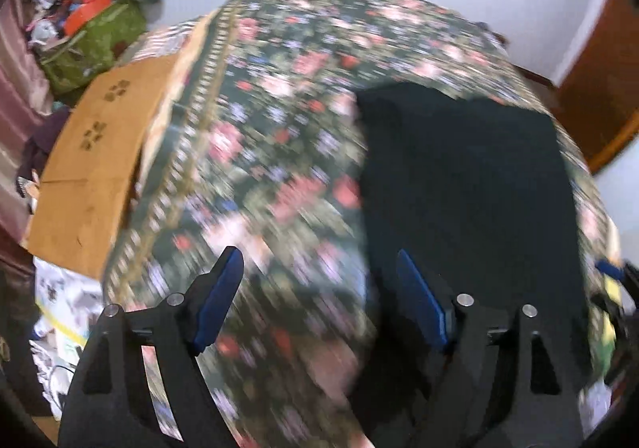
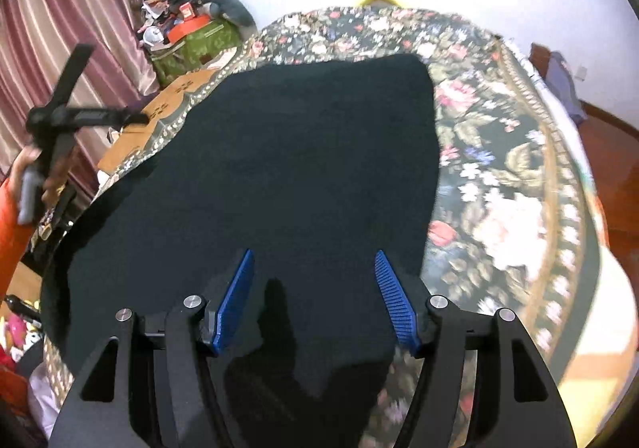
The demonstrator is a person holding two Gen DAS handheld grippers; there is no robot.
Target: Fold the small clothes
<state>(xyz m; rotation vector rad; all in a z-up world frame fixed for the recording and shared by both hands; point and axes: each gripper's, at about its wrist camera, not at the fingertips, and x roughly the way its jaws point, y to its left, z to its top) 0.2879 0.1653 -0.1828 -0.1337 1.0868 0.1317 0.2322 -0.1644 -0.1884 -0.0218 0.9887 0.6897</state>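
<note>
A black garment (image 2: pixel 287 168) lies spread flat on a floral tablecloth (image 2: pixel 499 176). My right gripper (image 2: pixel 315 260) is open and empty, hovering over the garment's near edge. In the left wrist view the garment (image 1: pixel 459 184) lies at the right and the floral cloth (image 1: pixel 279 152) fills the middle, blurred by motion. My left gripper (image 1: pixel 319 260) is open and empty, above the cloth by the garment's left edge. The left gripper's body (image 2: pixel 60 116) shows at the far left of the right wrist view, held in a hand.
A cardboard box (image 1: pixel 92 164) stands left of the table. A green bag with piled clutter (image 2: pixel 191 36) stands behind it by a pink curtain (image 2: pixel 80 8). A white wall is behind the table. Brown wooden floor (image 2: pixel 615 152) shows at the right.
</note>
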